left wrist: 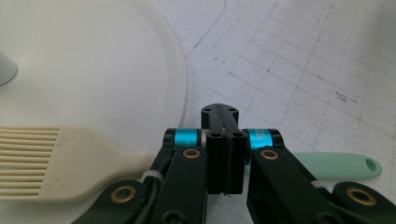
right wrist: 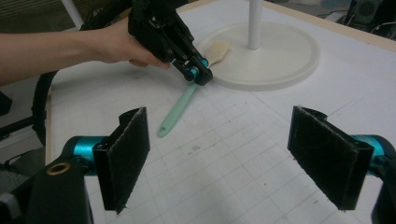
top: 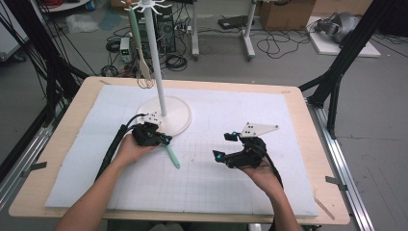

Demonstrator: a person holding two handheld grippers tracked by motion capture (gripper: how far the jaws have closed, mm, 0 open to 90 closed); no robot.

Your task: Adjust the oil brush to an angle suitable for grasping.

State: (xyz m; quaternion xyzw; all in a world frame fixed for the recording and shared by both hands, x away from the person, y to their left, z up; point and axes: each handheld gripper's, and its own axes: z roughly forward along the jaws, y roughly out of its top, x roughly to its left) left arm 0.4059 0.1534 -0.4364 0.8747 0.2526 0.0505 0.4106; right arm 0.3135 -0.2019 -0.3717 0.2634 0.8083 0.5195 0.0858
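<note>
The brush, mint-handled with a cream silicone head, lies on the white grid mat at the 5 o'clock edge of the round stand base. The high view hides its head under the left gripper; there just the handle shows, running out toward 5 o'clock. The left gripper view supplies what is missing: the cream bristle head rests on the base's rim at 9 o'clock, the handle end with its hang hole lies at 3 o'clock, and the jaws are pressed together over the neck between them, though whether they pinch the neck is hidden by the jaws themselves. The right gripper view gives the long axis whole: head toward 1 o'clock on the base, handle tip toward 7 o'clock on the mat. The right gripper sits well apart at 3 o'clock of the brush, its jaws spread wide with nothing between them. A second utensil hangs from the stand's pole.
</note>
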